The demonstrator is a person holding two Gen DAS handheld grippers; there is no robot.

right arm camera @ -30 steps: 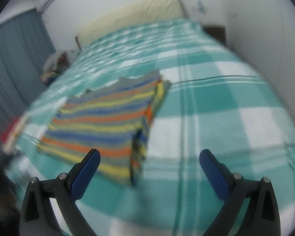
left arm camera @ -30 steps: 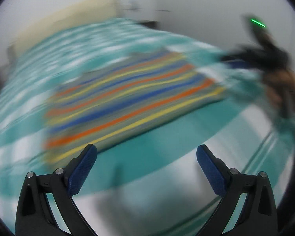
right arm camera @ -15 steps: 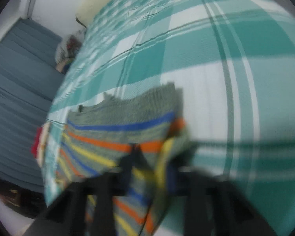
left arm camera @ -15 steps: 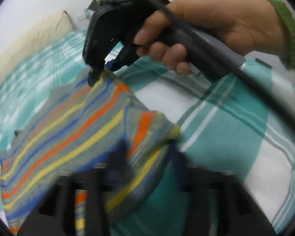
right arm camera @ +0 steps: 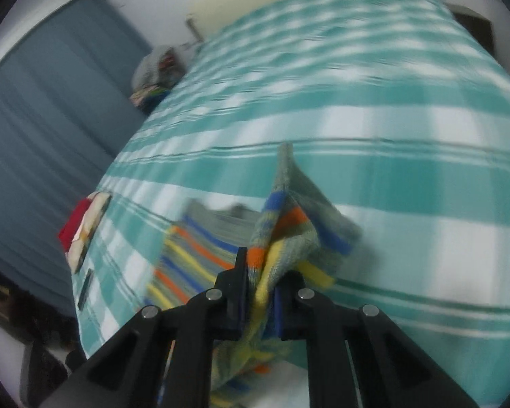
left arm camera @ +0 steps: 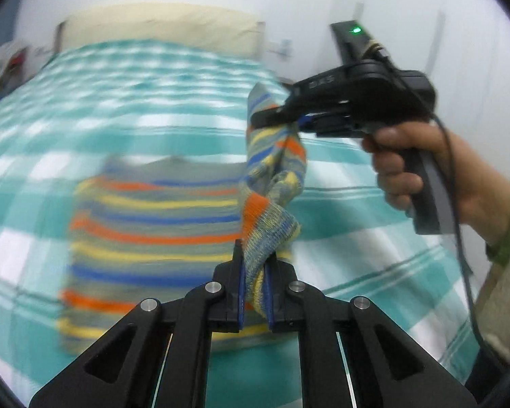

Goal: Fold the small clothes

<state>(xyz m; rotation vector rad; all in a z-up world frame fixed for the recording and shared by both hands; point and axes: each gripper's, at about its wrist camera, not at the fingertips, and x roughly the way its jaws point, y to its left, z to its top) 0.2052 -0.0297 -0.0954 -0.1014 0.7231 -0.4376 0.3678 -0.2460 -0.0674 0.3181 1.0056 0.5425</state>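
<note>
L gripper (left arm camera: 255, 292) clamps the near end of a striped knit garment (left arm camera: 153, 224)'s right edge; R gripper (right arm camera: 260, 302) pinches the far end, w/ both ends raised off the bed (left arm camera: 374, 238). Fold looks mid-way: edge up, not yet carried across & laid down; smoothing left. Garment is grey w/ orange, yellow, blue stripes, rest flat on the teal checked cover.
</note>
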